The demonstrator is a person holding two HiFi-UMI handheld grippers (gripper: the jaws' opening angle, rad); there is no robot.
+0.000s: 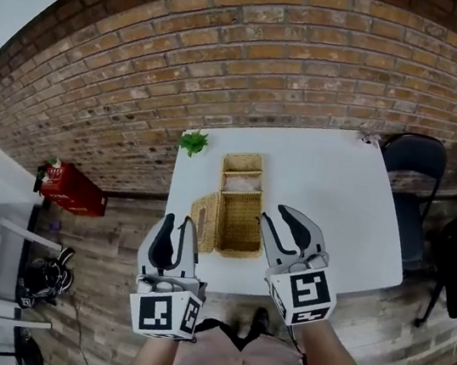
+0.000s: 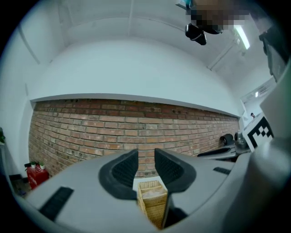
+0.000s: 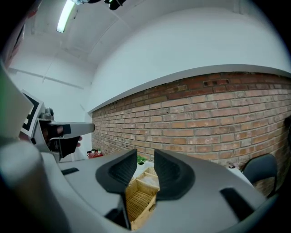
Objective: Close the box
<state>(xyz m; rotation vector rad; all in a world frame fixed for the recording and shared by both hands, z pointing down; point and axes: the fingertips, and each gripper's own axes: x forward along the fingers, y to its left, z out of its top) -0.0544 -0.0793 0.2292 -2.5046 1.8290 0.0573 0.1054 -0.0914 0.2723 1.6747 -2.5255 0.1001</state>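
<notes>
A woven wicker box stands open on the white table, one flap folded out to the far side and another hanging to the left. Something pale lies in its far part. My left gripper hovers off the table's near edge, just left of the box, open and empty. The right gripper is held over the near right corner of the box, jaws apart with nothing between them. Both gripper views look level along the jaws, left gripper and right gripper, with the box low behind them.
A small green plant sits at the table's far left corner. A black chair stands at the right end. A brick wall runs behind the table. A red box and a white rack are on the floor at left.
</notes>
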